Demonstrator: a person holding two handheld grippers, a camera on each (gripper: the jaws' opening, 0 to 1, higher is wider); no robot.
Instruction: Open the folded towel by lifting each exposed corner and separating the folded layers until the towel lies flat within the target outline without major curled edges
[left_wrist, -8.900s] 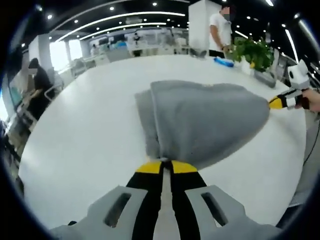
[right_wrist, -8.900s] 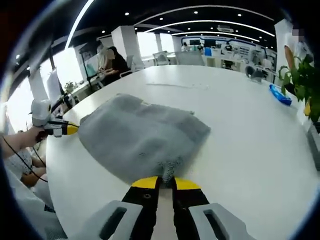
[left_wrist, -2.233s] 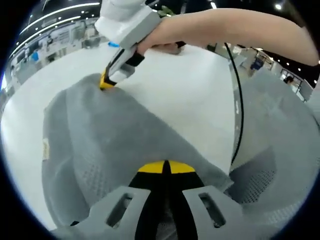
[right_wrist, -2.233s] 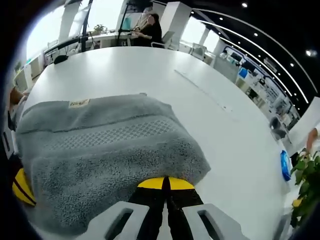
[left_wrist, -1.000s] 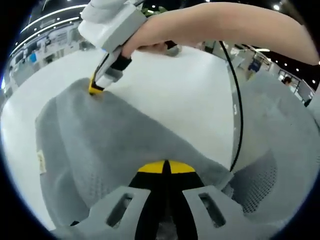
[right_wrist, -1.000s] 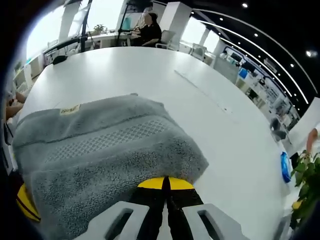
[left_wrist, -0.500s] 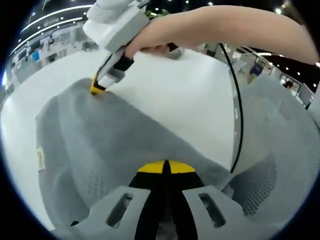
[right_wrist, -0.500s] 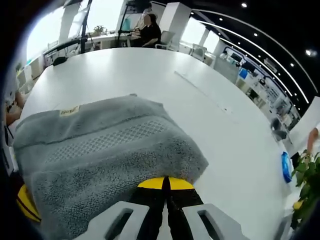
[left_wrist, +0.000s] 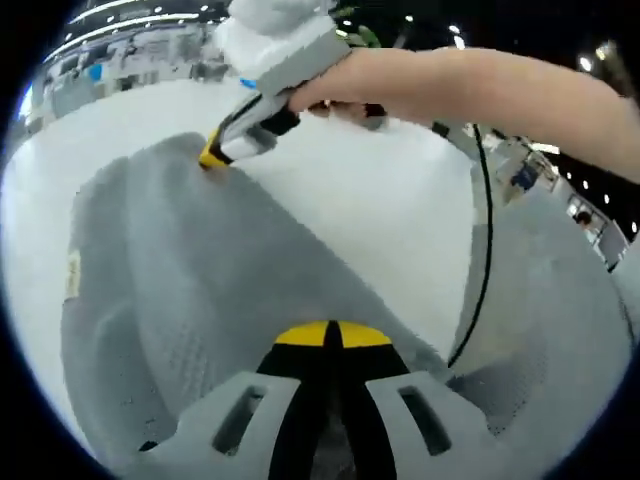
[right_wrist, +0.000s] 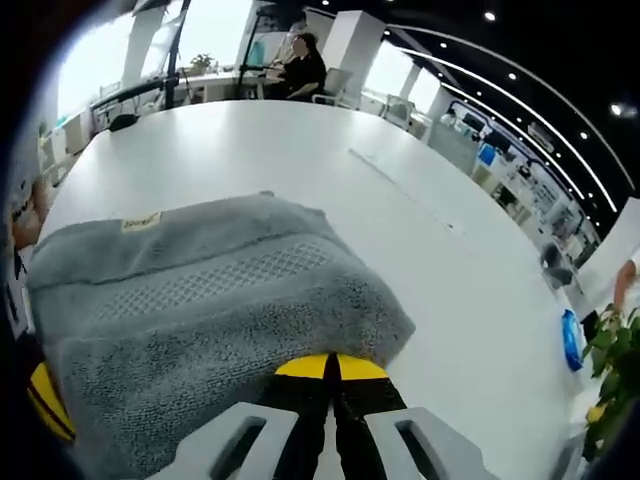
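grey towel (right_wrist: 215, 305) on the white table (right_wrist: 300, 160) — left gripper (left_wrist: 330, 335) and right gripper (right_wrist: 330, 368), jaws pressed together, each pinching a towel edge, the cloth raised between them.

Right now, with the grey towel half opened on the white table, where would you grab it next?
Probably the free corner of the towel near its small tag, approached low from the bare table side. Both tongs, left and right, already pinch other edges, and that corner lies thin, flat and exposed.
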